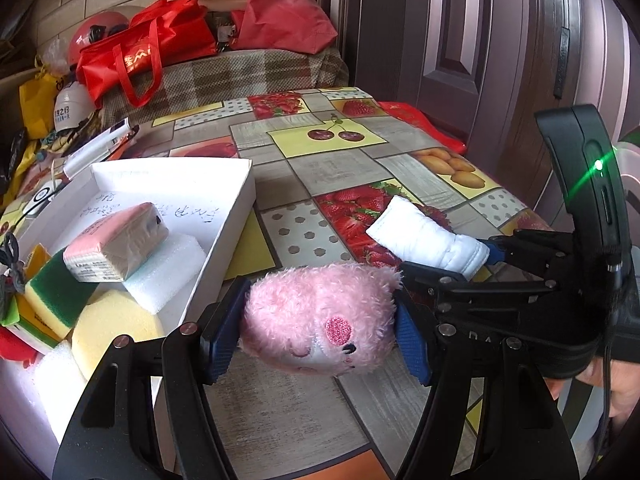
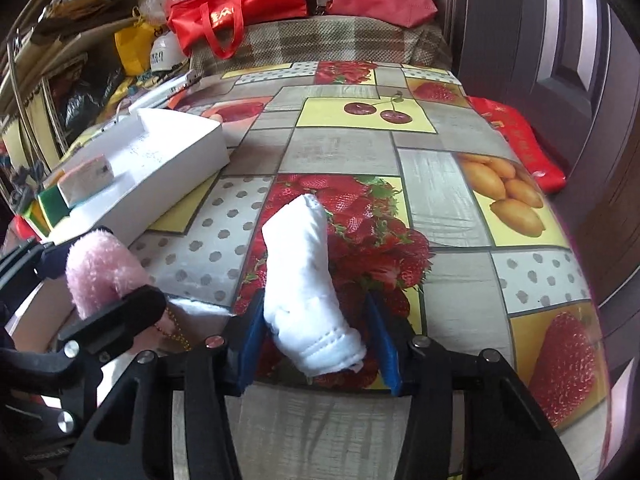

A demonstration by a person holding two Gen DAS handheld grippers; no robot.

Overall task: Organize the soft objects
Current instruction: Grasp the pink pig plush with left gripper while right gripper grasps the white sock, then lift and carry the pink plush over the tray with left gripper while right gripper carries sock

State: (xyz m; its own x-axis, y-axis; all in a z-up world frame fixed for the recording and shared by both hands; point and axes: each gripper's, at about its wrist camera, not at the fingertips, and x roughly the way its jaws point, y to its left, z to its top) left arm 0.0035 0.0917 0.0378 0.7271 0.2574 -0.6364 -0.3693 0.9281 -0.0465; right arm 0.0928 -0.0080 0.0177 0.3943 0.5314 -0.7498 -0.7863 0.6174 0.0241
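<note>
Nearest the left wrist camera, the left gripper (image 1: 320, 332) clamps one pink plush toy (image 1: 320, 320) between its two blue pads (image 1: 224, 332), both pressed into the fur; the toy shows one embroidered pink cheek and hangs just beside the near corner of the white box (image 1: 236, 208). In the right wrist view the right gripper (image 2: 316, 344) straddles one white padded fabric piece (image 2: 308, 280) that lies on the tablecloth over a strawberry panel; its left pad (image 2: 250, 344) touches the cloth while the right pad stands slightly off it, so the jaws are not yet clamped on it. One hand (image 1: 604, 384) grasps that gripper's handle at the right edge of the left view. Inside the white box lie one yellow round sponge (image 1: 116, 332), one green-and-yellow scouring sponge (image 1: 52, 296), two white foam blocks (image 1: 164, 272), and one pink-topped wrapped pack (image 1: 116, 244) resting on the upper foam block; handwriting marks the box floor. The fruit-print tablecloth (image 1: 340, 168) stretches beyond, with one cherry pair, strawberries and yellow fruit. Farther back, one plaid-covered seat (image 1: 240, 76) carries two red bags (image 1: 160, 40) and one red helmet (image 1: 100, 28), with one white helmet (image 1: 72, 104) lower at the left.
</note>
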